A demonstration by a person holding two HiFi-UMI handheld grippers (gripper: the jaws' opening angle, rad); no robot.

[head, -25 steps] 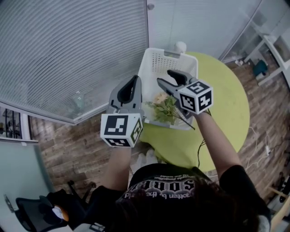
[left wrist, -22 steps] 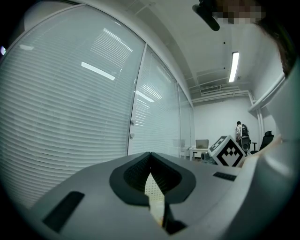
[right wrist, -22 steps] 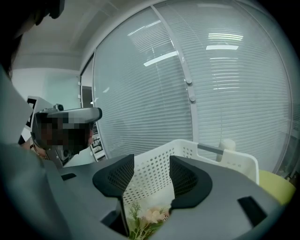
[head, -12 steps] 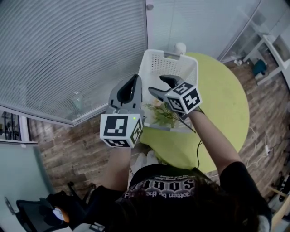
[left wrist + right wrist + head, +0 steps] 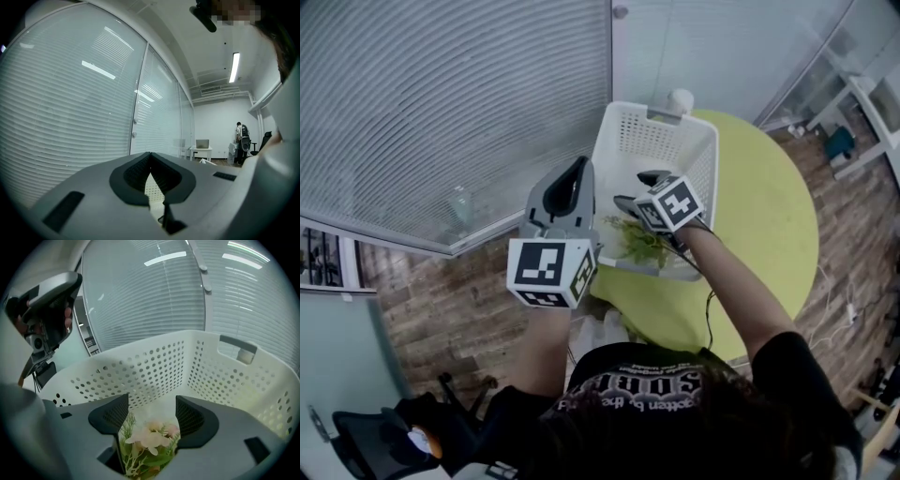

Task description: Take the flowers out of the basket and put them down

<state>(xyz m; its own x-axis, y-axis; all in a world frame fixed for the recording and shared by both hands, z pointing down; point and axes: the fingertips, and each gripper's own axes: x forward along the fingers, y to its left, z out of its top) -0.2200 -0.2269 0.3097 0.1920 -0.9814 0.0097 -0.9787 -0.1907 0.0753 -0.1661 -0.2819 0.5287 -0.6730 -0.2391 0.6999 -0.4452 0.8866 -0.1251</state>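
Note:
A white perforated basket [image 5: 623, 141] stands on the round green table [image 5: 769, 216]. A bunch of pale pink flowers with green leaves [image 5: 639, 246] lies at its near end. My right gripper [image 5: 637, 187] reaches down into the basket over the flowers. In the right gripper view its jaws [image 5: 151, 401] are opening, with the flowers [image 5: 149, 439] loose between them and the pads not touching. The basket wall [image 5: 154, 362] is just ahead. My left gripper [image 5: 578, 169] is held up left of the basket, shut and empty [image 5: 150, 154].
A glass wall with blinds [image 5: 450, 103] runs along the left and back. A white round object [image 5: 680, 97] sits behind the basket's far rim. Wooden floor [image 5: 469, 300] surrounds the table. Far off, a person [image 5: 241, 140] stands near a desk [image 5: 202, 149].
My right gripper has moved left and lower into the basket, down over the flowers, and its jaws have spread. The left gripper has stayed where it was.

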